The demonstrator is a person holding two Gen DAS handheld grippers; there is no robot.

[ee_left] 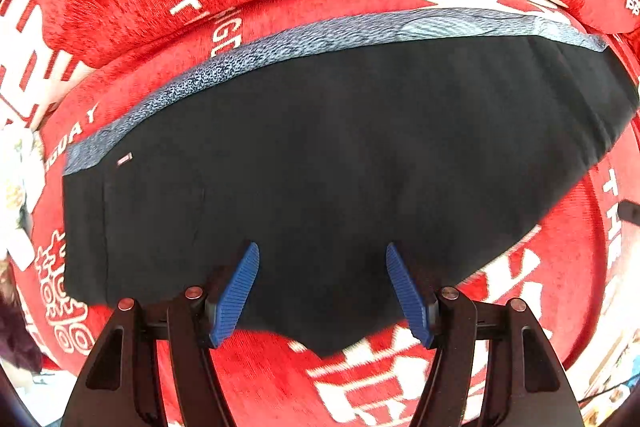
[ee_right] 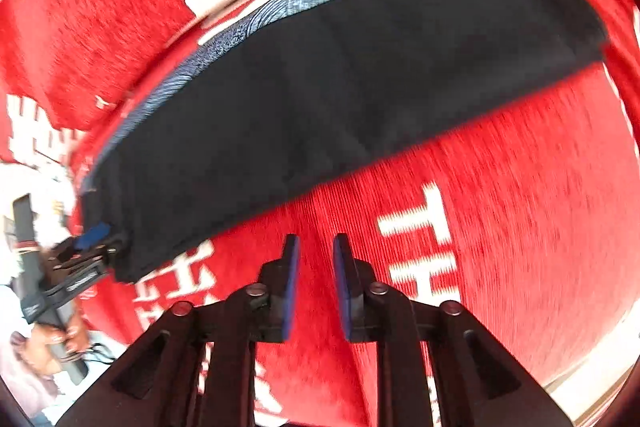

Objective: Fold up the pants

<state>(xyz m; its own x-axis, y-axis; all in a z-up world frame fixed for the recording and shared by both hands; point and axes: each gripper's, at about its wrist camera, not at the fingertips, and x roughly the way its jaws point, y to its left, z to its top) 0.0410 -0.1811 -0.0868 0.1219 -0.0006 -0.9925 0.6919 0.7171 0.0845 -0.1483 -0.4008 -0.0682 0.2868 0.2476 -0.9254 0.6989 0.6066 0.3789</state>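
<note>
Your left gripper [ee_left: 322, 259] spread above the folded black pants with grey patterned waistband [ee_left: 340, 155], nothing pinched, right gripper [ee_right: 316, 247] slightly parted and empty over the red printed cloth [ee_right: 500, 207], right view blurred, white lettering unreadable.

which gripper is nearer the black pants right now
Left. The left gripper hovers open directly over the pants; the right gripper sits beside them, over the red cloth.
</note>
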